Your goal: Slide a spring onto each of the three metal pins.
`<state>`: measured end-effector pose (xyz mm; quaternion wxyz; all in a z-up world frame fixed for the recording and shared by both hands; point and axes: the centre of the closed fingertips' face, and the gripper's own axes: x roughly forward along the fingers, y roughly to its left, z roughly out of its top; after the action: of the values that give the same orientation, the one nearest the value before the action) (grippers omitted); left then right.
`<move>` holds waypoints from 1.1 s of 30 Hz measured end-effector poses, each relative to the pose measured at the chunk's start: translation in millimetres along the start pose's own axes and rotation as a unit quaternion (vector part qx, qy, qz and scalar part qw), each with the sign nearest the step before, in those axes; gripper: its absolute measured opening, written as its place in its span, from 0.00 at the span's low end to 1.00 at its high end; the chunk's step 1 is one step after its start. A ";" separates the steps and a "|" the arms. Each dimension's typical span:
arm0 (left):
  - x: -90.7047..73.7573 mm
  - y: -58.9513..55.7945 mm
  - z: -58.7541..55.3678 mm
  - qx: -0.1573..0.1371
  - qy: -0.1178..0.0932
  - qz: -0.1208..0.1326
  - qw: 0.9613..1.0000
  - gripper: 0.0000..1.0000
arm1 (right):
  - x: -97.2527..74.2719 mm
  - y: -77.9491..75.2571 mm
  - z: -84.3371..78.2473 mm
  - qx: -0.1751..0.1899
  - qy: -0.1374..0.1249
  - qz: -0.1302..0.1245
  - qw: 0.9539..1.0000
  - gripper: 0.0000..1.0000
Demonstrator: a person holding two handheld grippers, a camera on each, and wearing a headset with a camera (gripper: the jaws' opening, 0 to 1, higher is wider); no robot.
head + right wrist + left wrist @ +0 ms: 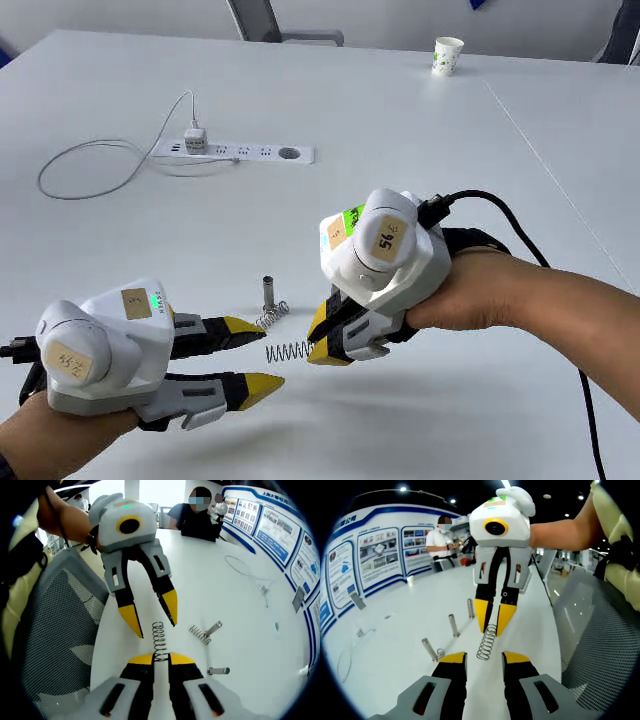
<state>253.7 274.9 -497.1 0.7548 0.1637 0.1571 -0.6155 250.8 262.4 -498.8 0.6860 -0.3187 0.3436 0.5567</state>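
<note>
1. Two hand-held grippers meet: the right hand-held gripper (159,660) is pinched shut on one end of a spring (159,639), and the left hand-held gripper (483,657) gapes empty at its free end.
2. Toward the near edge of the surface (400,130) stands a pin (268,290), a loose spring (272,317) at its foot.
3. Threading seems in hand; next, line the coil over a pin's tip.

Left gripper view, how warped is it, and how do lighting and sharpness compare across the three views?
Left gripper view: wall panels bow, ceiling lights flare, spring sharp. Right gripper view: top washed out, spring crisp in the right claw. Head view: even light, soft shadows on the table.
</note>
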 end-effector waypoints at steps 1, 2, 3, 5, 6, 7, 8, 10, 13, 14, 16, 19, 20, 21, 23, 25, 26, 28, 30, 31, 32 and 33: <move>0.0 -0.7 0.4 0.002 -0.001 -0.002 1.000 0.25 | 0.1 0.4 0.3 -0.001 0.001 0.000 1.000 0.11; -0.1 -1.4 0.8 0.003 -0.001 -0.003 1.000 0.23 | 0.1 0.7 0.5 -0.003 0.003 0.000 1.000 0.11; -0.2 -2.5 2.1 0.007 -0.003 -0.004 1.000 0.21 | 0.2 1.4 0.2 -0.004 0.005 0.002 1.000 0.11; -0.1 -4.1 4.1 0.011 -0.007 -0.006 1.000 0.18 | 0.3 3.2 0.4 -0.007 0.008 0.005 1.000 0.11; 0.0 -4.7 4.6 0.013 -0.007 -0.007 1.000 0.16 | 0.4 3.7 0.3 -0.007 0.010 0.006 1.000 0.11; 0.4 -5.7 5.0 0.016 -0.008 -0.009 1.000 0.14 | 0.3 4.6 0.9 -0.009 0.011 0.007 1.000 0.11; 0.7 -5.9 4.4 0.017 -0.006 -0.009 1.000 0.13 | 0.3 5.5 1.2 -0.010 0.013 0.008 1.000 0.11; 1.3 -6.5 2.8 0.018 -0.003 -0.010 1.000 0.13 | -1.0 6.7 3.4 -0.012 0.013 0.008 1.000 0.11; 1.4 -7.3 1.7 0.020 0.001 -0.012 1.000 0.13 | -4.1 7.5 7.2 -0.014 0.012 0.008 1.000 0.11; 1.5 -7.2 1.4 0.020 0.001 -0.011 1.000 0.12 | -5.2 7.3 8.6 -0.014 0.010 0.007 1.000 0.11; 1.7 -6.8 0.4 0.021 0.004 -0.010 1.000 0.12 | -7.9 7.7 13.1 -0.015 0.005 0.005 1.000 0.11; 2.4 -6.8 -0.4 0.021 0.006 -0.011 1.000 0.11 | -11.0 8.5 20.2 -0.019 -0.002 0.003 1.000 0.11; 2.6 -6.8 -0.2 0.022 0.006 -0.011 1.000 0.11 | -12.0 9.1 23.4 -0.022 -0.004 0.002 1.000 0.11; 2.7 -7.0 -0.2 0.021 0.006 -0.012 1.000 0.11 | -12.7 9.4 25.5 -0.024 -0.006 0.001 1.000 0.11; 2.9 -7.4 0.1 0.021 0.005 -0.013 1.000 0.11 | -14.1 10.1 31.5 -0.028 -0.012 0.000 1.000 0.11; 3.2 -7.5 1.1 0.021 0.004 -0.013 1.000 0.11 | -15.0 10.7 37.3 -0.032 -0.018 -0.002 0.999 0.11; 3.2 -7.5 1.7 0.020 0.003 -0.013 1.000 0.11 | -15.2 10.9 39.5 -0.035 -0.019 -0.003 0.999 0.11; 3.3 -7.4 2.7 0.017 0.000 -0.013 1.000 0.11 | -15.7 11.6 44.5 -0.039 -0.023 -0.005 0.999 0.11; 3.1 -7.6 4.6 0.015 -0.003 -0.013 1.000 0.11 | -16.0 12.2 49.5 -0.043 -0.029 -0.007 0.999 0.11; 3.0 -7.7 5.3 0.014 -0.004 -0.013 1.000 0.11 | -16.1 12.3 51.1 -0.044 -0.031 -0.008 0.999 0.11; 2.8 -8.2 6.1 0.014 -0.006 -0.013 1.000 0.11 | -15.8 12.4 52.4 -0.045 -0.033 -0.008 0.998 0.11; 2.8 -8.2 6.3 0.014 -0.007 -0.013 1.000 0.11 | -15.7 12.4 52.8 -0.046 -0.033 -0.009 0.998 0.11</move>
<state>246.4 268.0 -493.1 0.7454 0.1680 0.1456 -0.6284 242.5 299.3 -456.9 0.6865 -0.3341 0.2916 0.5762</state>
